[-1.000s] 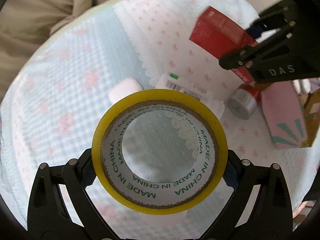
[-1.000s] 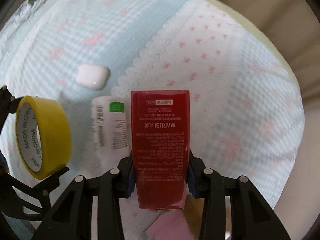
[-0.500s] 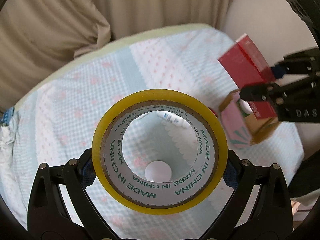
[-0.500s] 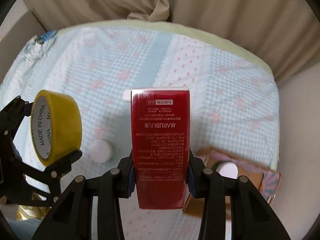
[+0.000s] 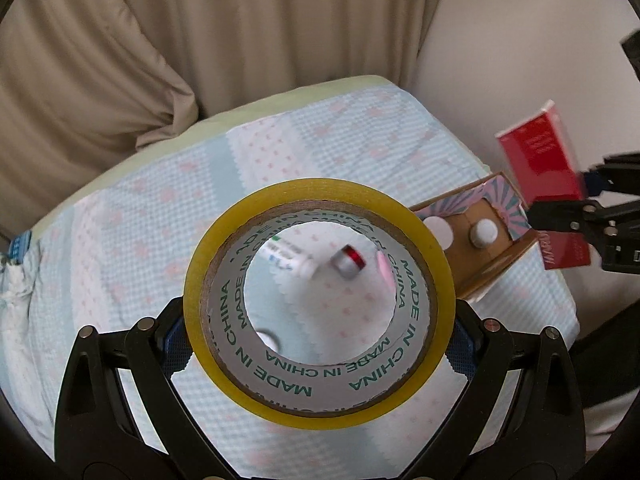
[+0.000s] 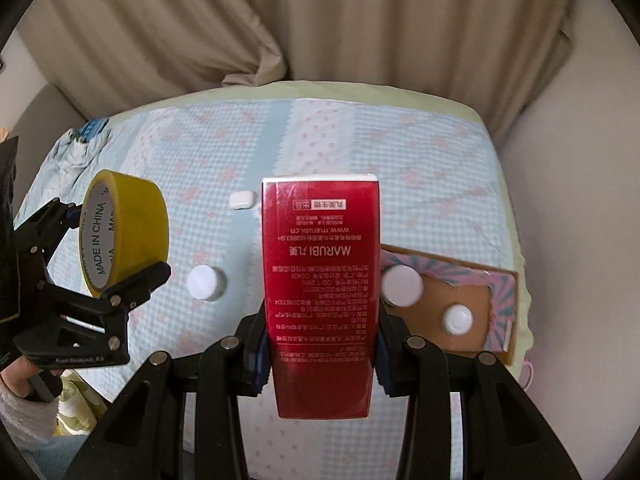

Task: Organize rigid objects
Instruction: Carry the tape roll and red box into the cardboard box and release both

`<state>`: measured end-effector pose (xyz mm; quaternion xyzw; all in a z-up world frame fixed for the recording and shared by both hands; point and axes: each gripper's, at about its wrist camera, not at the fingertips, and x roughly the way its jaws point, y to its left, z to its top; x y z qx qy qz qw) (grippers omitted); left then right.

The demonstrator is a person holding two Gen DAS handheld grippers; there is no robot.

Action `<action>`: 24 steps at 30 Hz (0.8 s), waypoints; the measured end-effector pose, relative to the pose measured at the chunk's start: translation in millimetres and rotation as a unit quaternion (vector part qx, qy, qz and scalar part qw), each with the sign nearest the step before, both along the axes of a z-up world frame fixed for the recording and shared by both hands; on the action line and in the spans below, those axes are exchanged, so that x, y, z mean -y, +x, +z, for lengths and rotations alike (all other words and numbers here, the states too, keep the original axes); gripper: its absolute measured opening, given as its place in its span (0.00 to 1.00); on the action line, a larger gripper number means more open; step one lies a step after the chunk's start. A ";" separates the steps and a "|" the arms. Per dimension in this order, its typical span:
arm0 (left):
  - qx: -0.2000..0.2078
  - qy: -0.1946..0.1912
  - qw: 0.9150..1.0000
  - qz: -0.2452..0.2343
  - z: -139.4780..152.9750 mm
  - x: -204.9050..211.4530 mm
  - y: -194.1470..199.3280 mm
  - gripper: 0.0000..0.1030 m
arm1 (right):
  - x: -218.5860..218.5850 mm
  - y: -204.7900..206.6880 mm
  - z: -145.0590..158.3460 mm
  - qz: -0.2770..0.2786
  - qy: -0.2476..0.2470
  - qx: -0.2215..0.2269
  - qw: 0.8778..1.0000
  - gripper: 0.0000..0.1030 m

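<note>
My left gripper (image 5: 318, 344) is shut on a yellow tape roll (image 5: 320, 410), held high above the bed; the roll also shows in the right wrist view (image 6: 132, 232). My right gripper (image 6: 320, 354) is shut on a red MARUBI box (image 6: 320, 280), also held high; the box shows at the right of the left wrist view (image 5: 538, 164). An open cardboard box (image 6: 468, 292) with pink-teal flaps lies at the bed's right side, with two white-capped items inside. Through the roll I see a small red-and-silver can (image 5: 350, 262) and a white tube (image 5: 288, 256), both blurred.
A white-capped jar (image 6: 205, 282) and a white earbud case (image 6: 242, 199) lie on the checked blanket (image 6: 192, 160). Beige curtains (image 6: 320, 20) hang behind the bed. A wall is on the right.
Both grippers have risen and drawn back from the bed with their loads; more of the curtains and the whole bed now show. The grips are unchanged.
</note>
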<state>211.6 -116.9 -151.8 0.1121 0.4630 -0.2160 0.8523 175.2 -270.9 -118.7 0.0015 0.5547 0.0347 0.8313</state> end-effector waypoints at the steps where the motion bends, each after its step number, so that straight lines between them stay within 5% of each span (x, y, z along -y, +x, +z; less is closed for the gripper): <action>1: -0.004 -0.004 1.000 0.003 -2.2 8.7 -1.5 0.94 | 11.9 -4.8 1.0 -0.006 0.005 0.000 1.000 0.37; 9: -0.037 -0.008 0.999 0.000 -28.7 102.9 -5.9 0.94 | 108.2 -27.7 -18.1 -0.051 0.011 -0.013 0.999 0.37; 24: -0.130 0.038 0.990 -0.043 -145.9 250.6 11.7 0.94 | 232.7 -0.9 -143.5 -0.108 0.069 -0.099 0.987 0.37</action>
